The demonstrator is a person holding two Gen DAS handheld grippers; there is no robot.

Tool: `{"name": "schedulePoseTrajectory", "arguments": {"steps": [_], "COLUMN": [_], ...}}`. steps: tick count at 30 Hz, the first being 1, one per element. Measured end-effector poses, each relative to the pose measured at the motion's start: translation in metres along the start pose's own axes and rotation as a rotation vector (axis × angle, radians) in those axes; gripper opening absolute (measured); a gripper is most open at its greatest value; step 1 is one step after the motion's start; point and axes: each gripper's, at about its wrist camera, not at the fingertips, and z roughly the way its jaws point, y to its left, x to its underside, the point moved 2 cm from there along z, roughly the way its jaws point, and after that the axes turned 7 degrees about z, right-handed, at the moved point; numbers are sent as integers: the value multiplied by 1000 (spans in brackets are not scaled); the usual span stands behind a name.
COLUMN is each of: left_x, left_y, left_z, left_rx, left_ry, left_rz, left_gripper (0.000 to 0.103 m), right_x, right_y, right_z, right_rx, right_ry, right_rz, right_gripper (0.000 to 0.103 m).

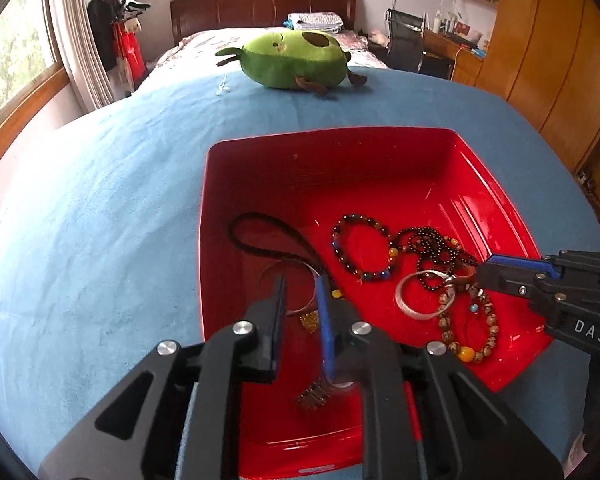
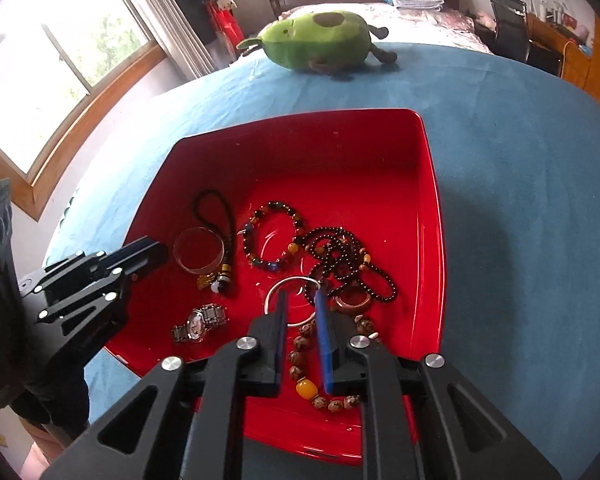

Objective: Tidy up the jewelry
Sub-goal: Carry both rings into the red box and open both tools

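While both tools, left tool (image 1: pixel 302 300) and right tool (image 2: pixel 300 310), are hovering slightly spread and empty over the glossy red plastic tray (image 2: pixel 434 216), its tangled dark beaded necklace (image 2: pixel 340 258) is risking dragging neighbouring bracelets out.

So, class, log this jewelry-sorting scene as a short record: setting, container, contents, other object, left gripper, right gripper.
setting: blue blanket on a bed
container: red tray
contents: wristwatch, silver bangle, clear bangle, dark bead bracelet, black bead necklace, speckled bead bracelet, black cord
other object: avocado plush
left gripper: slightly open, holding nothing, over tray
right gripper: slightly open, holding nothing, over tray
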Motion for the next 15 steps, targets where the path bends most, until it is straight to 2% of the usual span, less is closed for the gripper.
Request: {"name": "schedulePoseTrajectory", "arguments": {"steps": [7,12,15], "left_x": [4,13,21], "left_y": [-6,-12,-13], "left_z": [-21,-40,-53], "left_rx": [-20,-23,-17], "left_ry": [-46,-72,-82], "left_rz": [19,32,28], "left_gripper": [15,18,32], "right_x": [15,25,34], "right_y": [5,8,9], "right_z": [-19,-34,-40], "right_rx": [-23,-22,-23], "right_ry": [-42,-75,-76], "right_rz": [-23,-37,-38], "right_gripper": [15,19,19]}}
